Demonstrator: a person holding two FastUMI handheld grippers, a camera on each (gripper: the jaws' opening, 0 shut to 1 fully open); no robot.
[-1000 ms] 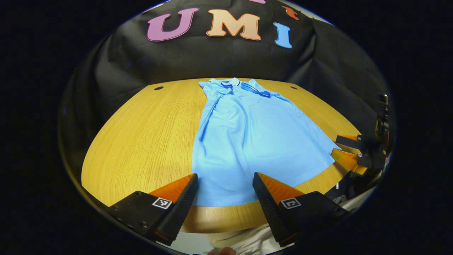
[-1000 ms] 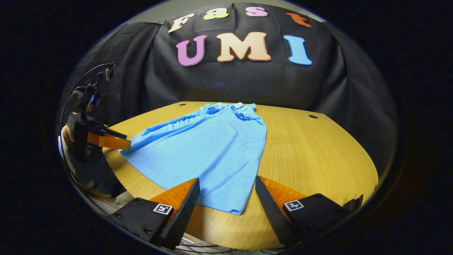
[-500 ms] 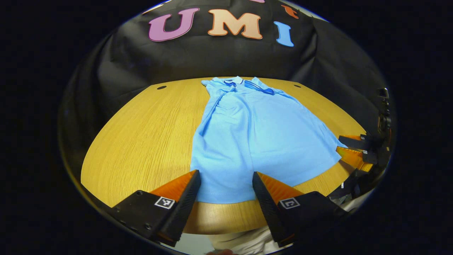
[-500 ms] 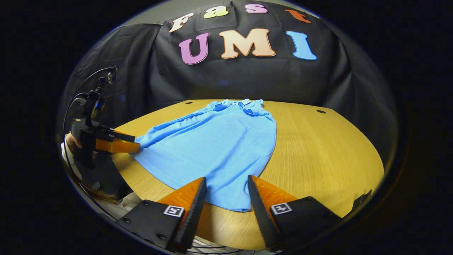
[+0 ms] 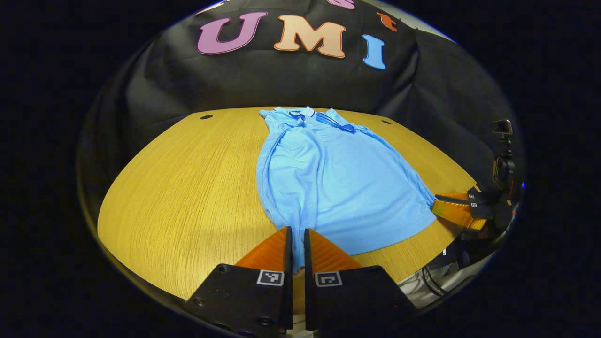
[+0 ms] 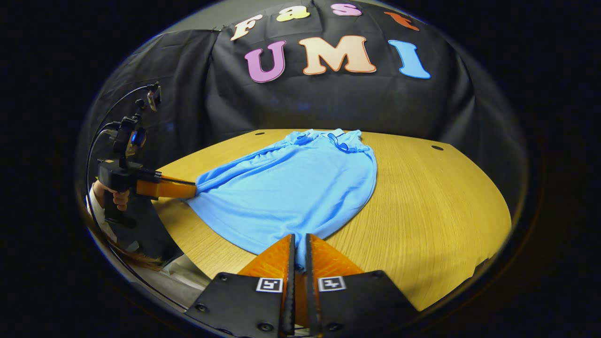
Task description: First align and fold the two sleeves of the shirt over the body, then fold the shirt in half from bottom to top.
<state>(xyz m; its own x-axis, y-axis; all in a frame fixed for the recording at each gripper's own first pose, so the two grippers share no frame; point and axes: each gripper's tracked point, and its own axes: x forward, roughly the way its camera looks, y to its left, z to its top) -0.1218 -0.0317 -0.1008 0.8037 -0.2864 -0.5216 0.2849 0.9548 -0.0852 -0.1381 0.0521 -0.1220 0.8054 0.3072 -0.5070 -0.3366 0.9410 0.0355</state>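
On table [image 5: 188, 188], shirt [image 5: 338, 188] hem pinched by left gripper [image 5: 296, 234], right gripper [image 6: 298, 241]; hand [image 6: 119, 197] in right gripper view.

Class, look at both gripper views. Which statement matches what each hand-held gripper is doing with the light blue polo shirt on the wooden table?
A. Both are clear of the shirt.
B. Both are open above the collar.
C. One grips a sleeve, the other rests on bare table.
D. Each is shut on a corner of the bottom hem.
D: the left hand-held gripper and the right hand-held gripper each pinch the hem of the light blue polo shirt.
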